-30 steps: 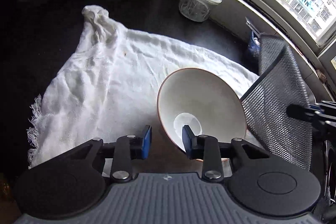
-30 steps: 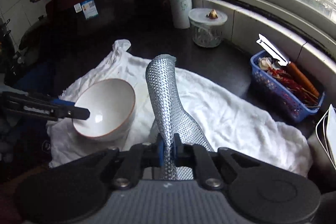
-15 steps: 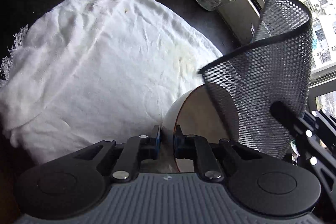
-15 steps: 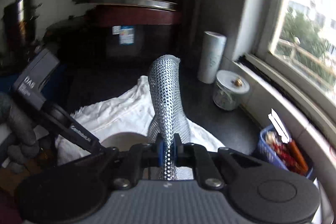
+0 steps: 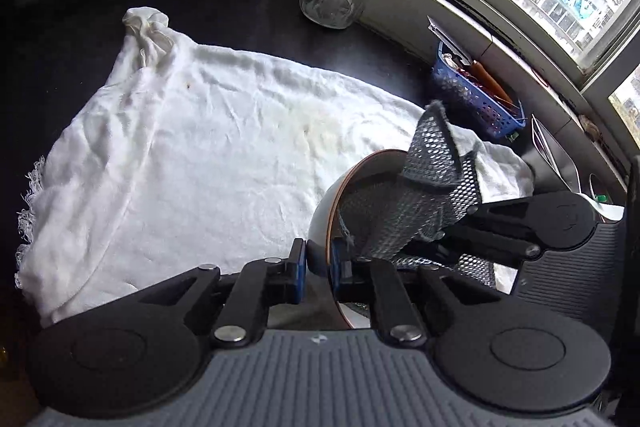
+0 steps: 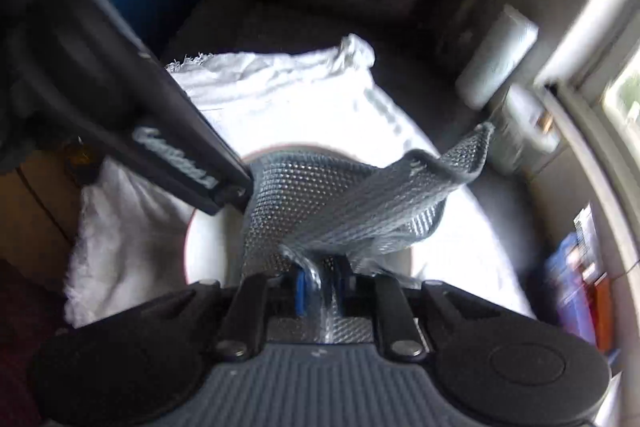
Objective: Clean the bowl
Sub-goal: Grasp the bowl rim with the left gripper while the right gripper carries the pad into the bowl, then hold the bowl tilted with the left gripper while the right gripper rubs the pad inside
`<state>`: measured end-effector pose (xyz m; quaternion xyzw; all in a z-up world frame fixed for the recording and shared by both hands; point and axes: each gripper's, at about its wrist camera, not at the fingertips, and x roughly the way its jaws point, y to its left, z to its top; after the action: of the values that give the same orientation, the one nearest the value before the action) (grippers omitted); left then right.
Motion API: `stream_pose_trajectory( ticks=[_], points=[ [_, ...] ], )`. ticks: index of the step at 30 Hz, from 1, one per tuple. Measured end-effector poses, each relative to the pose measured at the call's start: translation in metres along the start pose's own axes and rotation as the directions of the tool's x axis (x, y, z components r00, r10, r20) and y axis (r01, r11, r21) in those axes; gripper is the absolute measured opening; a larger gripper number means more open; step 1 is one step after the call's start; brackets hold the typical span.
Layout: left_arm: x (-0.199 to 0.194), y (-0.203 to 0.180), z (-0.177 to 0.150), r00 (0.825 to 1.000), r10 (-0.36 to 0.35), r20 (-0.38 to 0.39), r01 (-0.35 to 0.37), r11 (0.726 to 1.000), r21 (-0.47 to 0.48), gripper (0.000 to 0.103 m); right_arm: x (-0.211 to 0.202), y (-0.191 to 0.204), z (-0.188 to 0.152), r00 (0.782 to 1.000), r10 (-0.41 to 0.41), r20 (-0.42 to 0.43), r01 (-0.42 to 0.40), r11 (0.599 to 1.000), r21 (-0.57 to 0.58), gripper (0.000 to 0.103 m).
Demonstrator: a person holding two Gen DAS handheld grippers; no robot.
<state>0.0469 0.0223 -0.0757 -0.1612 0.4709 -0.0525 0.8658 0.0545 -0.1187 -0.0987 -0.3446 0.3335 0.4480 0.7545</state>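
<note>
Pushed down into the tilted bowl (image 5: pixel 326 203) now: silver mesh scouring cloth (image 5: pixel 416 207) (scrubbing step). Left gripper (image 5: pixel 319 267) jaws clamped on rim over the towel's (image 5: pixel 200 147) window-side corner; right gripper (image 6: pixel 318 287) jaws narrow, easing open around cloth. Next: firm circular wiping.

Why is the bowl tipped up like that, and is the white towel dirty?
The bowl is tilted on edge because the left hand-held gripper pinches its rim while the right hand-held gripper pushes the silver mesh cloth inside. The white towel has faint yellowish stains near its middle and lies rumpled.
</note>
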Motion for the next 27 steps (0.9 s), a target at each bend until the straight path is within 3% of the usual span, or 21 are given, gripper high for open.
stream_pose_trajectory(
  ticks=[4,9,14,21,24,27],
  points=[
    [0.001,0.0,-0.001,1.0,0.003,-0.001,-0.003,1.0,0.005,0.012,0.0,0.002,0.0,1.0,-0.009,0.015,0.009,1.0,0.001,0.008],
    [0.001,0.001,-0.003,1.0,-0.002,-0.002,0.002,1.0,0.019,0.012,-0.009,0.003,0.003,0.992,-0.099,0.076,0.102,0.994,-0.035,0.007],
    [0.001,0.002,-0.003,1.0,-0.009,-0.013,0.009,0.999,0.052,0.012,0.006,0.013,-0.005,0.997,-0.07,0.028,0.072,0.994,-0.083,0.007],
    [0.002,0.006,-0.001,0.999,-0.023,-0.033,0.024,0.999,0.044,0.012,0.008,0.005,-0.006,0.999,0.002,0.037,-0.003,1.0,0.022,0.007],
    [0.005,0.017,-0.002,0.996,-0.058,-0.061,0.053,0.996,-0.075,0.011,0.006,0.006,-0.006,0.998,0.038,0.041,-0.042,0.996,0.082,0.008],
    [0.009,0.041,-0.011,0.989,-0.132,-0.066,0.104,0.94,-0.325,0.013,0.003,0.008,-0.007,0.997,0.061,0.045,-0.067,0.986,0.151,0.008]
  ],
)
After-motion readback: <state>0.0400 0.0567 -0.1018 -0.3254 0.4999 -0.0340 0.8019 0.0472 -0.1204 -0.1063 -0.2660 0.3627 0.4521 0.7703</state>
